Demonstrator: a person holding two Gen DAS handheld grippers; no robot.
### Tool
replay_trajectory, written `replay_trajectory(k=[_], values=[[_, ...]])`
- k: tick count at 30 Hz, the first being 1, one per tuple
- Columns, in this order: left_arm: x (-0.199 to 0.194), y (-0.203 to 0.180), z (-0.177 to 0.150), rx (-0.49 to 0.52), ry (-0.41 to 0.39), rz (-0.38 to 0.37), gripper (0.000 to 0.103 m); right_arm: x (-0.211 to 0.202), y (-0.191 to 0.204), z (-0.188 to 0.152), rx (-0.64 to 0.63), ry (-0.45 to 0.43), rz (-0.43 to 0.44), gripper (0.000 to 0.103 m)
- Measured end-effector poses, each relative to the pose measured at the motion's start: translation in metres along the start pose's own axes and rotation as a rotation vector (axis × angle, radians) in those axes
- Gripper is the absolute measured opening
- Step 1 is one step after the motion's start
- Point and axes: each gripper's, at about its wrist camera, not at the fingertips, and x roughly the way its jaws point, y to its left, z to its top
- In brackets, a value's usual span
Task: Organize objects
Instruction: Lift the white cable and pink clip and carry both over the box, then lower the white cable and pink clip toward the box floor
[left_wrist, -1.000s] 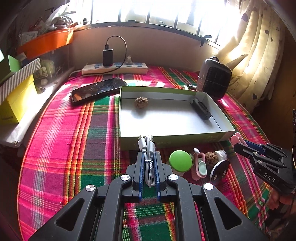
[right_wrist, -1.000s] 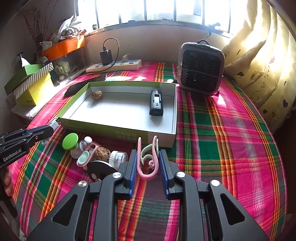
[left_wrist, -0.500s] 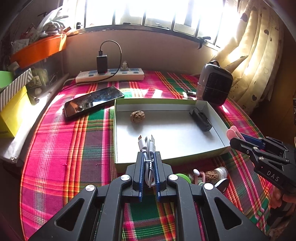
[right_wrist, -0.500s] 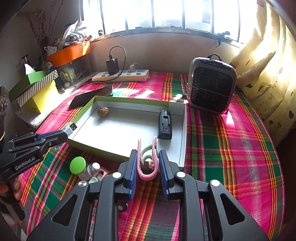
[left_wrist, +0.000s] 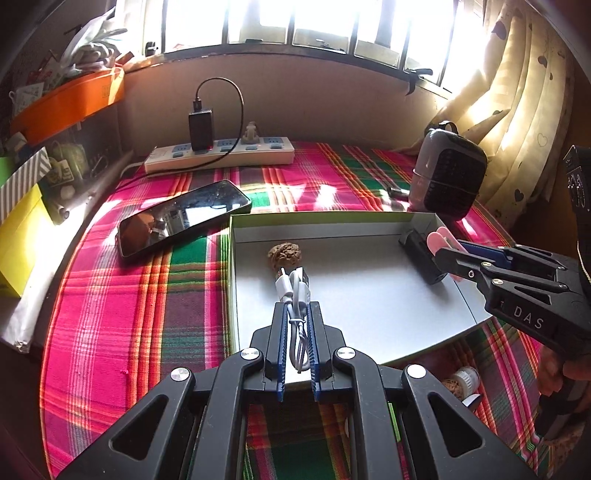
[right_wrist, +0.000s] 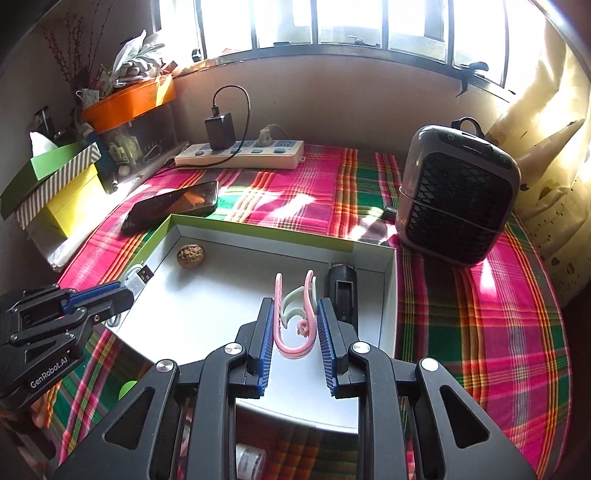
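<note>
left tool (left_wrist: 297, 321) pinching coiled white USB cable (left_wrist: 294, 295), held over the tray (left_wrist: 369, 225) | right tool (right_wrist: 295, 325) pinching pink clip (right_wrist: 295, 317), over the tray's right side beside black device (right_wrist: 342, 291) | walnut (left_wrist: 284, 253) lies in tray | phone (left_wrist: 184, 216) on plaid desk (left_wrist: 129, 295) left of tray

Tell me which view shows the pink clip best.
Right wrist view: the pink clip sits close up between the right tongs, its whole loop visible. The left wrist view shows only its pink tips beyond those tongs.
</note>
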Motion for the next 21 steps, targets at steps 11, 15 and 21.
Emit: replay_trajectory(k=[11, 15, 21], values=[[0.024, 0.003, 0.008, -0.006, 0.027, 0.003, 0.009, 0.038, -0.003, 0.016, -0.001, 0.051, 0.008, 0.024], [0.032, 0.003, 0.009, -0.005, 0.042, 0.007, 0.009, 0.048, -0.001, 0.018, -0.007, 0.065, 0.007, 0.024], [0.040, 0.003, 0.008, -0.005, 0.057, 0.013, 0.009, 0.059, -0.002, 0.020, -0.010, 0.083, 0.006, 0.024]])
